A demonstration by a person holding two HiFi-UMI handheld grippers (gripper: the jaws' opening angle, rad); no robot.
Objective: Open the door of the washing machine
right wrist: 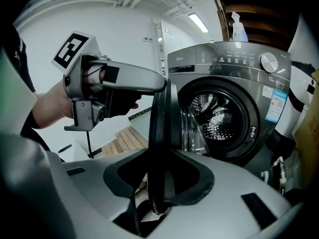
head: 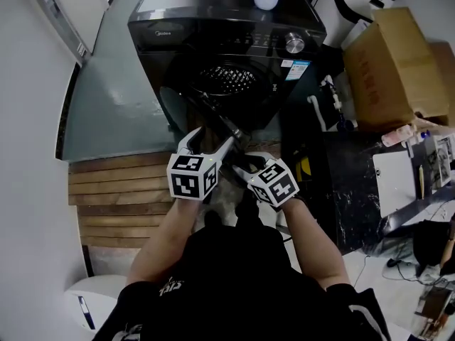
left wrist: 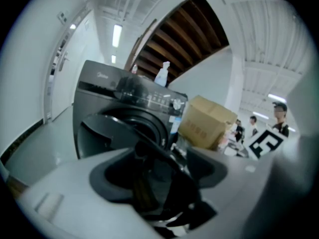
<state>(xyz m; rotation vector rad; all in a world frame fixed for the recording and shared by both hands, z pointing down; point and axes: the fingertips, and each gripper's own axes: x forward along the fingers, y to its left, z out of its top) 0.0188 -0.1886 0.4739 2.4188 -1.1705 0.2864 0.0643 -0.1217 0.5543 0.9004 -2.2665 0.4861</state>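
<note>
Dark front-loading washing machine (right wrist: 234, 59) upright — round glass door (right wrist: 159, 128) swung wide open, steel drum (right wrist: 215, 114) exposed.

Steel drum mouth (head: 229, 78): lay clear.
Front: round dark glass door (head: 217, 119) stood edge-on across the approach.
Right: brown cardboard box (head: 392, 66) crowded close.

The washing machine (head: 213, 20) is recorded as dark grey, with a black-rimmed door (right wrist: 160, 133) and a silver drum (right wrist: 217, 116) patterned with perforations. A brown cardboard box (head: 394, 66) and light brown wooden slats (head: 121, 190) are noted.
</note>
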